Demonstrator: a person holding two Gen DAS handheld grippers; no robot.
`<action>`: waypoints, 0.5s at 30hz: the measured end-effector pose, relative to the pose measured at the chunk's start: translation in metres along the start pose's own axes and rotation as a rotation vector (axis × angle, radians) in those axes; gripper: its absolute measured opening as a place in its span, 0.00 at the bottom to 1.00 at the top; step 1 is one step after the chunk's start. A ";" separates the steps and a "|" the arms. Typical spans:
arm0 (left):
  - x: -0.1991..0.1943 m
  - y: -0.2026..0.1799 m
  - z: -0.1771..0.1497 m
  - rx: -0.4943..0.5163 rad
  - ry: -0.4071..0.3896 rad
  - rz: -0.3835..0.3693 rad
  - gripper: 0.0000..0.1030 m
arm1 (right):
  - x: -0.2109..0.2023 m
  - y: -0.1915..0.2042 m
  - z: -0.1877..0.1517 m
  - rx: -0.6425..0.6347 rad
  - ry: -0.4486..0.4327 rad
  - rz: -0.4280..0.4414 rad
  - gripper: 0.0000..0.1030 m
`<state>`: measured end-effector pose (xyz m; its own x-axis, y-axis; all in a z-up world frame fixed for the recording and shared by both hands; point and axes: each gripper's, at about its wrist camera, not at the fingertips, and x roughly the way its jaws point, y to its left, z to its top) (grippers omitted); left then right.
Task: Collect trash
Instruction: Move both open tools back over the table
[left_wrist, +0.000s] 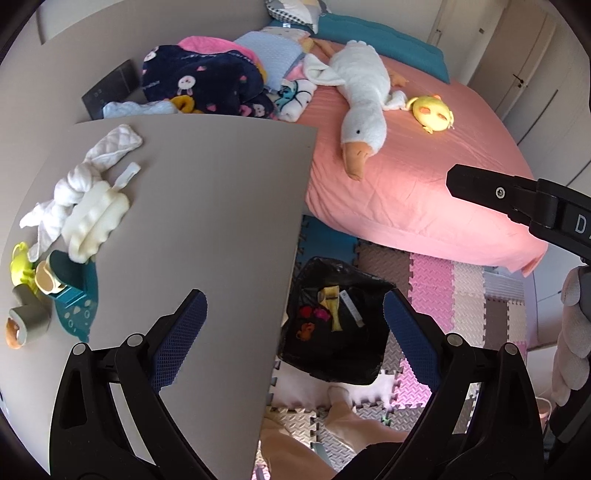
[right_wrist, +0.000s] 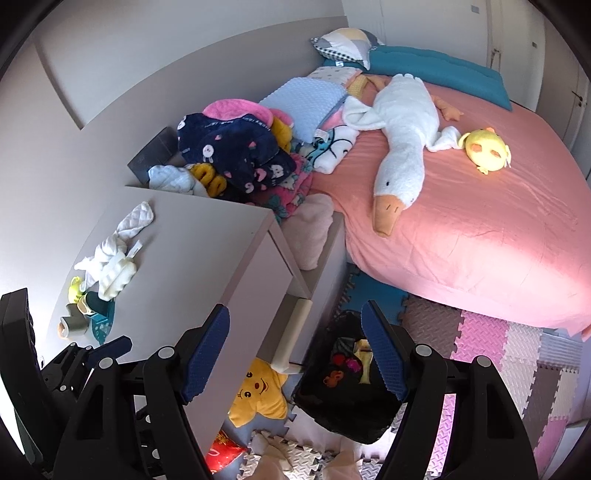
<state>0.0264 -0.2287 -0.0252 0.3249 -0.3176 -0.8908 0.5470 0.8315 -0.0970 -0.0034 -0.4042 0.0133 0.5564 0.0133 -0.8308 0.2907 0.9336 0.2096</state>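
Note:
A bin lined with a black bag (left_wrist: 340, 354) stands on the floor beside the grey table (left_wrist: 207, 229). It holds a yellow wrapper (left_wrist: 330, 302) and small red scraps. My left gripper (left_wrist: 295, 332) hangs open and empty over the table's edge and the bin. My right gripper (right_wrist: 295, 350) is open and empty too, above the same bin (right_wrist: 343, 410). At the table's left edge lie white cloths (left_wrist: 70, 188), a cream padded piece (left_wrist: 96, 218), a teal dish (left_wrist: 79, 295) and grey rolls (left_wrist: 29, 321). One finger of the right gripper (left_wrist: 498, 192) shows at the right in the left wrist view.
A bed with a pink sheet (right_wrist: 480, 229) carries a white goose plush (right_wrist: 402, 140), a yellow plush (right_wrist: 485, 147) and piled blankets (right_wrist: 236, 155). A yellow star plush (right_wrist: 258, 391) and a red bag (right_wrist: 221, 450) lie under the table. Foam mats (left_wrist: 461, 295) cover the floor. A person's feet (left_wrist: 343, 410) stand near the bin.

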 end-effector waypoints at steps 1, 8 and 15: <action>-0.002 0.006 -0.003 -0.010 -0.003 0.008 0.90 | 0.001 0.005 0.000 -0.008 0.001 0.006 0.72; -0.018 0.050 -0.021 -0.087 -0.018 0.066 0.90 | 0.011 0.050 -0.005 -0.079 0.013 0.061 0.72; -0.035 0.094 -0.048 -0.162 -0.026 0.127 0.90 | 0.023 0.099 -0.012 -0.151 0.034 0.123 0.72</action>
<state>0.0294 -0.1177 -0.0250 0.4046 -0.2160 -0.8886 0.3696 0.9274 -0.0571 0.0289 -0.3069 0.0085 0.5534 0.1403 -0.8210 0.1007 0.9672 0.2332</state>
